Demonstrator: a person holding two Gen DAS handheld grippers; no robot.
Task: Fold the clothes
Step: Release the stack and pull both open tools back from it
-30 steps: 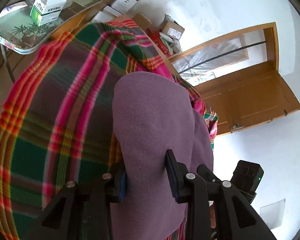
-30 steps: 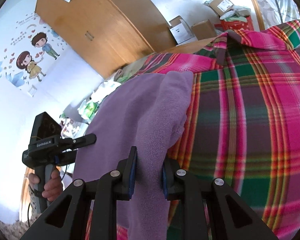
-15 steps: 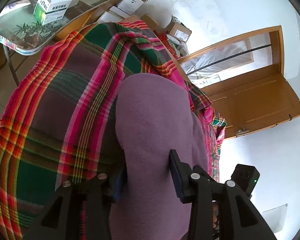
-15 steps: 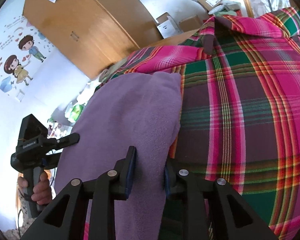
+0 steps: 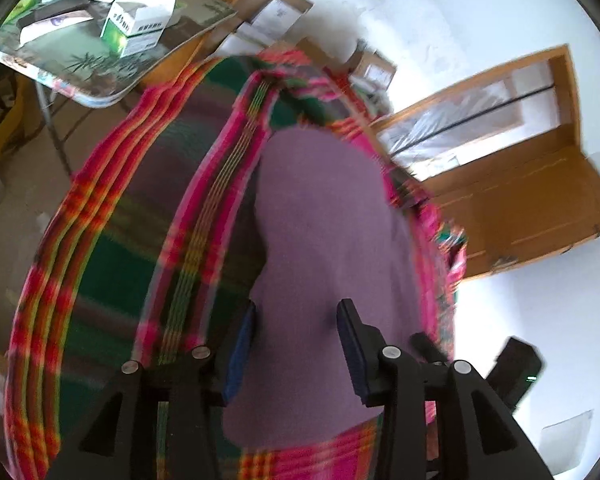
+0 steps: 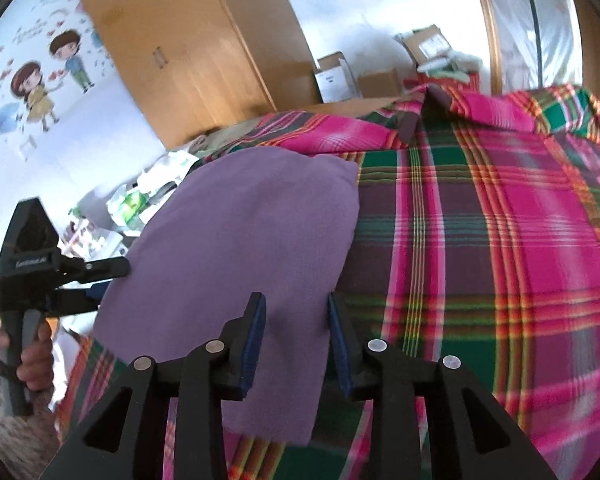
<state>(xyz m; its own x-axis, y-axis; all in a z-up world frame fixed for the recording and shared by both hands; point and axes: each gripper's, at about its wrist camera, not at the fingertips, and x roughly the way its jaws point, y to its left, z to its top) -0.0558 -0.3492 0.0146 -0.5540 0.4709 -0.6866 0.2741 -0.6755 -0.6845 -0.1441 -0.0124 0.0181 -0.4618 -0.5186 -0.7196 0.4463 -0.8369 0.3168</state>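
The purple cloth (image 6: 240, 248) lies flat on the plaid blanket (image 6: 500, 240) (pink, green, maroon). The left gripper (image 5: 296, 344) and right gripper (image 6: 296, 336) both stand wide apart over its near edge — neither pinching it.

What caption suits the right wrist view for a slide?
Open right gripper over a purple cloth lying on a plaid blanket.
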